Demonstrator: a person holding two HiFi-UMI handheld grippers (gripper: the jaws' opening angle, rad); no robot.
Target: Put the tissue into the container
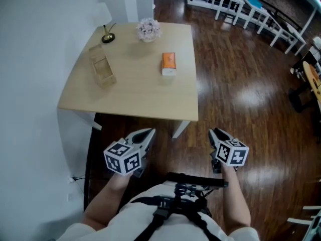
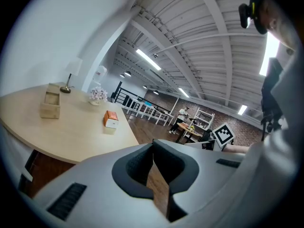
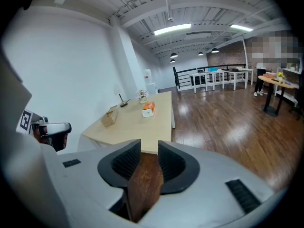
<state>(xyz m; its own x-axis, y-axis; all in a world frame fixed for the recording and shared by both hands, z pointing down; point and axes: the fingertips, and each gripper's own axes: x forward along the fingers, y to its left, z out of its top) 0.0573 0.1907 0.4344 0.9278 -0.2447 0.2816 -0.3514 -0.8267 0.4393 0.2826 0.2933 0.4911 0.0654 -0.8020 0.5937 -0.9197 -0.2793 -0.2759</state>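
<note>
The orange-and-white tissue box [image 1: 169, 64] is seen lying flat in the upper middle, well apart from the container [image 1: 102, 67] to its left. Both are set on a pale wooden table [image 1: 135, 102] beside a white wall [image 1: 35, 59], over dark plank flooring [image 1: 241, 94]. Lower down, the left gripper [image 1: 149, 132] is held closed on nothing, and the right gripper [image 1: 214, 133] slightly apart, empty.

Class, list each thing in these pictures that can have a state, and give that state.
tissue box: lying on the table, outside the container.
container: open-topped, no tissue box in it.
flower vase: upright.
left claw: tips together, empty.
right claw: slightly apart, empty.
</note>
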